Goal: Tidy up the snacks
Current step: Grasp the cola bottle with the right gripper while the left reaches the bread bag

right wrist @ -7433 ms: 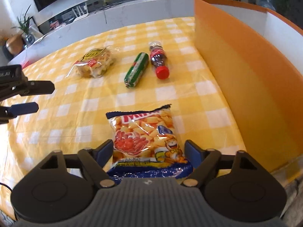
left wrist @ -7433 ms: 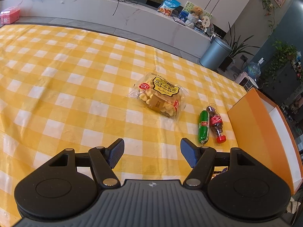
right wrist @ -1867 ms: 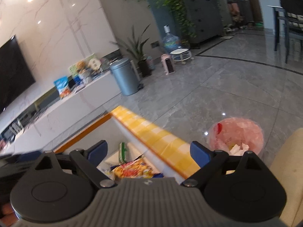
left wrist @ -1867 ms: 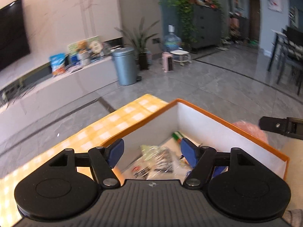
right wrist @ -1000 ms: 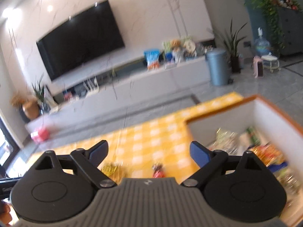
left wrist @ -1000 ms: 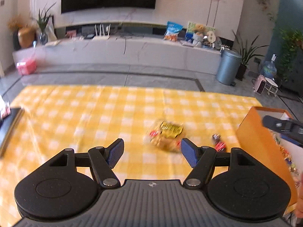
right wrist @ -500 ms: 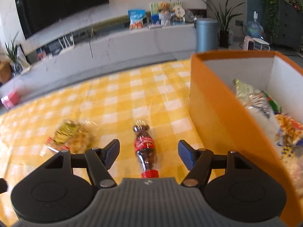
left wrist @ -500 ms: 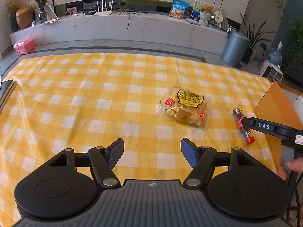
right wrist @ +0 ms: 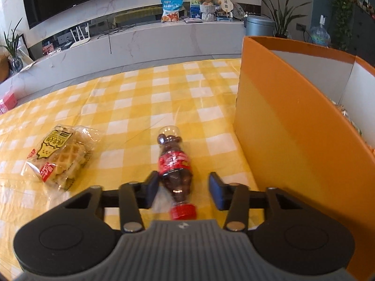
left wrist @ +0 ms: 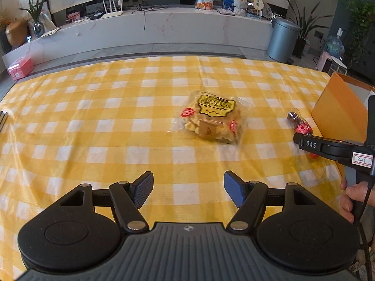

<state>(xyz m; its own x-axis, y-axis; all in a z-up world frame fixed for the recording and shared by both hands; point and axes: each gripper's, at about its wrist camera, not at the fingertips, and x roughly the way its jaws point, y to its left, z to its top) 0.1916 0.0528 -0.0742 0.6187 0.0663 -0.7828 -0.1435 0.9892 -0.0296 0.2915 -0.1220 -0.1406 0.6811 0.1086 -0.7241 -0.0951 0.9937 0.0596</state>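
Snacks lie on our yellow checked tablecloth [right wrist: 131,107], placed here against the orange box [right wrist: 281,126] at its right edge. The waffle bag [left wrist: 212,119] sits well left of the box. The cola bottle [right wrist: 174,161] lies just beside the box wall, cap toward us. Our right gripper [right wrist: 182,187] straddles it, jaws closing, left pad touching. Our left gripper [left wrist: 187,188] hangs with jaws wide apart, nothing between.
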